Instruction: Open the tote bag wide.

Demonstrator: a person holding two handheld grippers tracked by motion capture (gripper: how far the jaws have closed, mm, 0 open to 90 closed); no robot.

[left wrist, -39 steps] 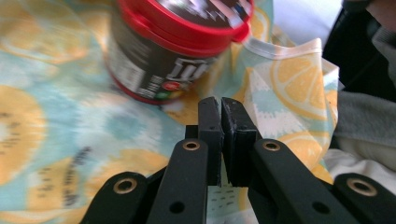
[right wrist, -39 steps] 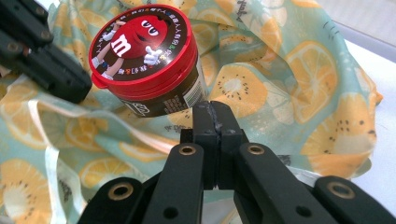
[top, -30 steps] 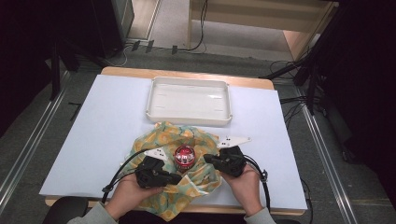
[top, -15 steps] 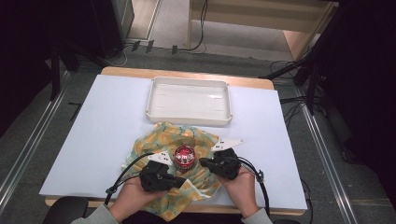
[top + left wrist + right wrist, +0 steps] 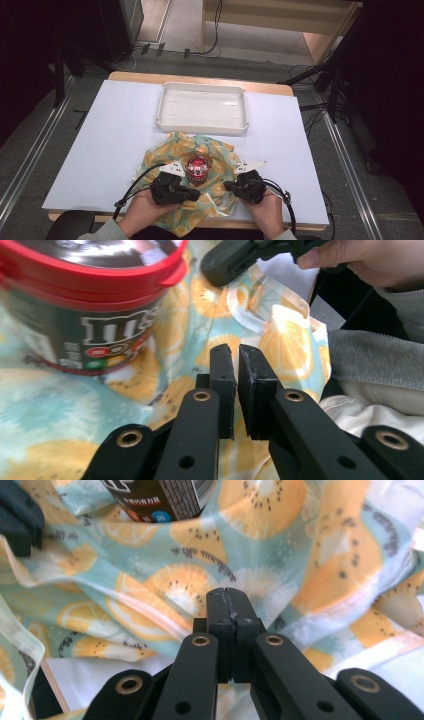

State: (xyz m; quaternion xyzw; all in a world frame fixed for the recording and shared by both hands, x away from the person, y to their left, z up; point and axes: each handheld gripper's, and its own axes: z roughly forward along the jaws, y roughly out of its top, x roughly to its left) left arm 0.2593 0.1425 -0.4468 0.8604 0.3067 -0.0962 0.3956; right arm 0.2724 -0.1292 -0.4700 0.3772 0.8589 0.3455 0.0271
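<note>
White-topped wooden table [image 5: 100, 145], grey floor [image 5: 170, 60], floor cables [image 5: 210, 45], dim dark surroundings

The person wore grey sleeves [image 5: 107, 231] and held two black grippers, the left gripper [image 5: 236, 377] and right gripper [image 5: 230, 612], each with brass-ringed pivot holes, a white three-cornered top plate and a trailing black cable [image 5: 131, 188].

A red-lidded jar [image 5: 85, 305] was seen at the upper left, standing on a fruit-print cloth [image 5: 45, 415]. The left gripper [image 5: 236, 354] was held just right of the jar, over the cloth, its jaws nearly closed with a narrow gap and nothing between them. At the top, the other gripper [image 5: 235, 260] was held by a hand [image 5: 370, 260] above the cloth's far edge.
</note>
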